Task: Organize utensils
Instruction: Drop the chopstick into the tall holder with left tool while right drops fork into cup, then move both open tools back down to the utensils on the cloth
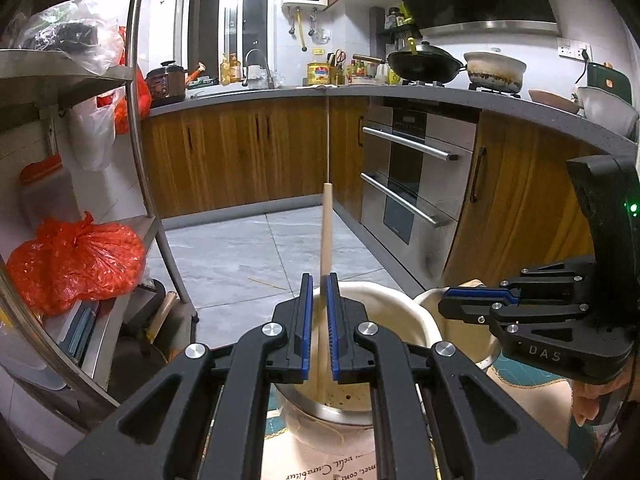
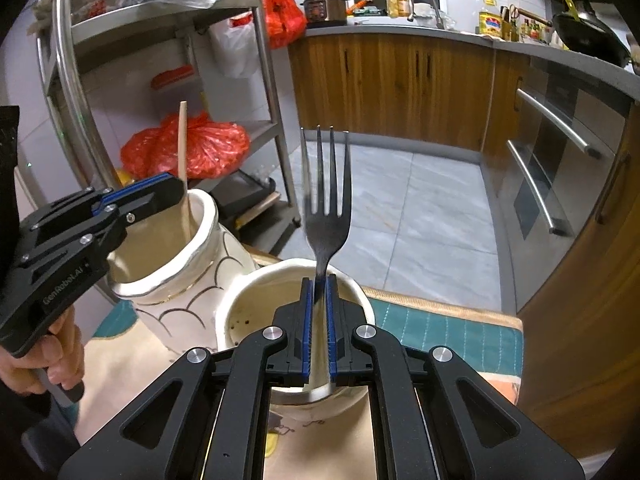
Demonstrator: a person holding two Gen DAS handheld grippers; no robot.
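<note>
While the left gripper pinches a wooden chopstick standing in the patterned jar below it, the right gripper clamps a fork, prongs up, above the white cup just beside that jar.

Both wrist views look close down (seemingly side by side) at shared vases.
</note>
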